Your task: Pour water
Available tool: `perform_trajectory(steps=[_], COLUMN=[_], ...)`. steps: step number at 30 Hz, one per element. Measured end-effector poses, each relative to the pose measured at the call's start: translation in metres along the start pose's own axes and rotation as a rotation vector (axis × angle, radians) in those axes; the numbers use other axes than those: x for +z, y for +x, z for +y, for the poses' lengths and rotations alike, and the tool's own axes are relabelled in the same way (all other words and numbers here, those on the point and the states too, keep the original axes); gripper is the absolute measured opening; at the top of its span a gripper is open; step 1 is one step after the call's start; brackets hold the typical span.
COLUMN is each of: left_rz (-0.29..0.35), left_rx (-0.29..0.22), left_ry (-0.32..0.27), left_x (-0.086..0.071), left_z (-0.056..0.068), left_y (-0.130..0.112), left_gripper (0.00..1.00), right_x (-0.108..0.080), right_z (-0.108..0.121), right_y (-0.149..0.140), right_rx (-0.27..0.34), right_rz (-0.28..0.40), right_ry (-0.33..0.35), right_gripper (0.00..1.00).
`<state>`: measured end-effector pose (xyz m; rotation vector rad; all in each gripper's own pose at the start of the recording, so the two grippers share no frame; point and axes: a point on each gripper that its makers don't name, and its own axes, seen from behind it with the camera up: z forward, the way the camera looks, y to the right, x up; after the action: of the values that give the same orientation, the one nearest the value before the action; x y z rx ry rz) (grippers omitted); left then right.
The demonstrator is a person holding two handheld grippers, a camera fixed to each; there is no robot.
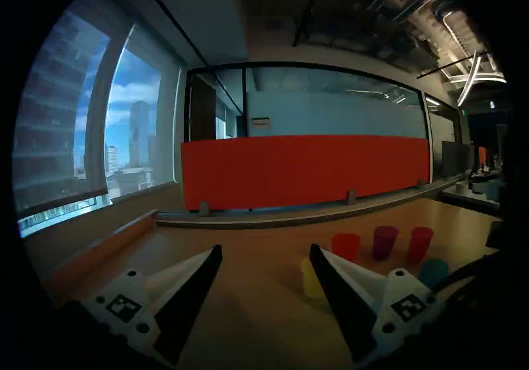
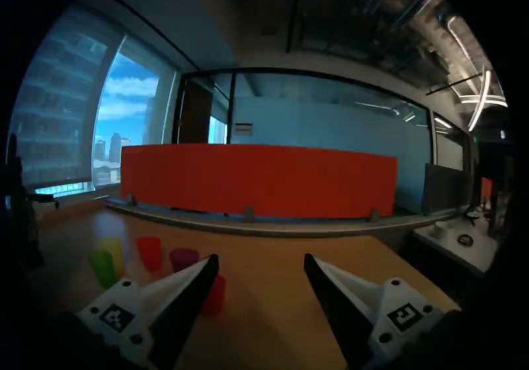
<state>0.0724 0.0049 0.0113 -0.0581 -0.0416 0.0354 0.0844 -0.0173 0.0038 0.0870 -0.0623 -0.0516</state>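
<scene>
Several coloured plastic cups stand on a wooden table (image 1: 264, 304). In the left gripper view, a yellow cup (image 1: 309, 277) sits half behind the right finger, with an orange-red cup (image 1: 345, 246), a purple cup (image 1: 385, 241), a red cup (image 1: 420, 243) and a blue cup (image 1: 433, 272) farther right. My left gripper (image 1: 265, 247) is open and holds nothing. In the right gripper view, a green cup (image 2: 102, 267), yellow cup (image 2: 114, 254), orange-red cup (image 2: 149, 252), purple cup (image 2: 183, 259) and red cup (image 2: 213, 294) stand at the left. My right gripper (image 2: 260, 257) is open above the table, holding nothing.
An orange partition (image 1: 304, 172) runs along the table's far edge (image 2: 264, 178). Large windows (image 1: 86, 139) fill the left wall. Another desk (image 2: 463, 241) with small items stands at the right. A dark stand (image 2: 16, 205) rises at the left edge.
</scene>
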Motion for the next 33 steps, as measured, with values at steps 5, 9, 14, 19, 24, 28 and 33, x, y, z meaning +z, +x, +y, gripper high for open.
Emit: perform_trajectory(steps=[5,9,14,19,24,28,33], left_rz=[0.003,0.009,0.019,0.026,0.026,0.014,-0.004], left_rx=[-0.014,-0.010,-0.009,-0.020,-0.035,-0.030,-0.049], left_ry=[-0.022,-0.035,-0.075,-0.140,-0.215,-0.272,-0.374], left_x=[0.008,0.012,0.015,0.014,0.010,0.007,0.002], left_z=[0.000,-0.001,0.007,0.020,0.033,0.042,0.062], left_y=[0.037,0.069,0.095,0.109,0.115,0.115,0.115], left_gripper=[0.98,0.99,0.98,0.99,0.98,0.98,0.98], right_x=[0.001,0.001,-0.001,-0.002,-0.005,-0.012,-0.024], right_z=[-0.006,-0.011,-0.017,-0.025,-0.036,-0.051,-0.078], right_y=[0.037,0.064,0.082,0.086,0.088,0.093,0.100], right_rx=[0.002,-0.007,-0.016,-0.005,0.007,0.019,0.016], right_rz=[-0.007,-0.015,-0.013,-0.016,-0.018,-0.006,0.004], right_ry=[0.040,0.070,0.097,0.142,0.224,0.319,0.466], right_gripper=[1.00,1.00,1.00,1.00,1.00,1.00,1.00])
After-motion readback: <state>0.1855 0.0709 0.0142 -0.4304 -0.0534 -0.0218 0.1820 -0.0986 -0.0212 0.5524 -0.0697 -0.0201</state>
